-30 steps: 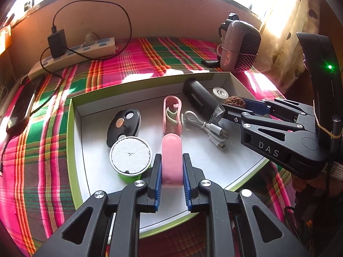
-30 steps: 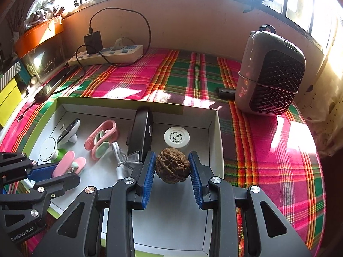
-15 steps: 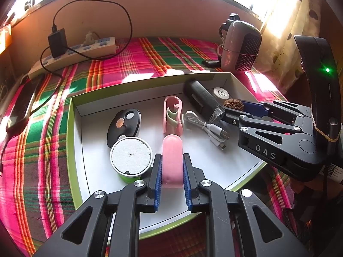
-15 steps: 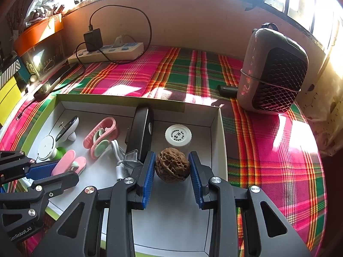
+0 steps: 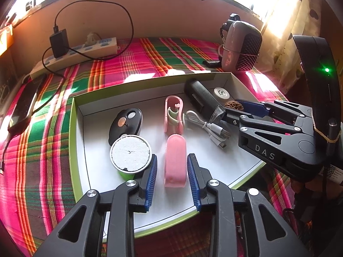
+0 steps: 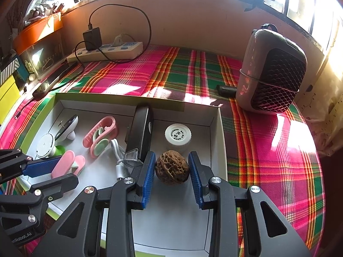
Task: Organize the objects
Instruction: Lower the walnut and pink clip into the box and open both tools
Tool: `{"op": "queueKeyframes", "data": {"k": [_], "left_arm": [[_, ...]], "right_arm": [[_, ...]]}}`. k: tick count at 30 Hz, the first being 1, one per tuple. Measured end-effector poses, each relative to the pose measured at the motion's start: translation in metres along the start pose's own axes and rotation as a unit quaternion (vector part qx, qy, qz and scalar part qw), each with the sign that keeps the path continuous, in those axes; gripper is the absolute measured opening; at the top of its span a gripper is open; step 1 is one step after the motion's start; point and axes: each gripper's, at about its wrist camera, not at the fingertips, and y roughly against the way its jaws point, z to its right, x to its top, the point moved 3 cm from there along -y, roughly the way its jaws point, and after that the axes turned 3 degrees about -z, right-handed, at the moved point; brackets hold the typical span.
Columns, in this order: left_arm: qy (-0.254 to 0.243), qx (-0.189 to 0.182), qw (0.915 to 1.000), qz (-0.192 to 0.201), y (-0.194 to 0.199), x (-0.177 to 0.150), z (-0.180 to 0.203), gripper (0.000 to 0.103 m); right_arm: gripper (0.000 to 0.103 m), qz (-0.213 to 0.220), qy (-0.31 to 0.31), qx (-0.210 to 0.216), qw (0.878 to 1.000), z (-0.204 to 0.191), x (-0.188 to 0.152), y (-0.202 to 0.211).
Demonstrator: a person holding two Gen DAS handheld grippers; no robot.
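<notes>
Left gripper [image 5: 172,178] spread wide around pink clip [image 5: 174,160], low centre of frame, inside tray [image 5: 74,150]. Right gripper [image 6: 171,172] loosely flanking walnut [image 6: 172,167], centre frame, apparently parted.

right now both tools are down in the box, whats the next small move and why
Probably lift the left tool straight up and clear: its blue pads stand apart from the pink plastic clip, which lies on the white box floor. The right tool still brackets the wrinkled brown walnut.
</notes>
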Motion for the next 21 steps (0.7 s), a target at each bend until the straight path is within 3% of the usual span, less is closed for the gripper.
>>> {"op": "queueKeyframes", "data": {"k": [21], "left_arm": [[-0.003,0.016,0.9996,0.022,0.025,-0.008,0.005,0.031]], "right_arm": [[0.044,0.029,-0.012,-0.007,0.999,-0.003,-0.006,0.029]]}}
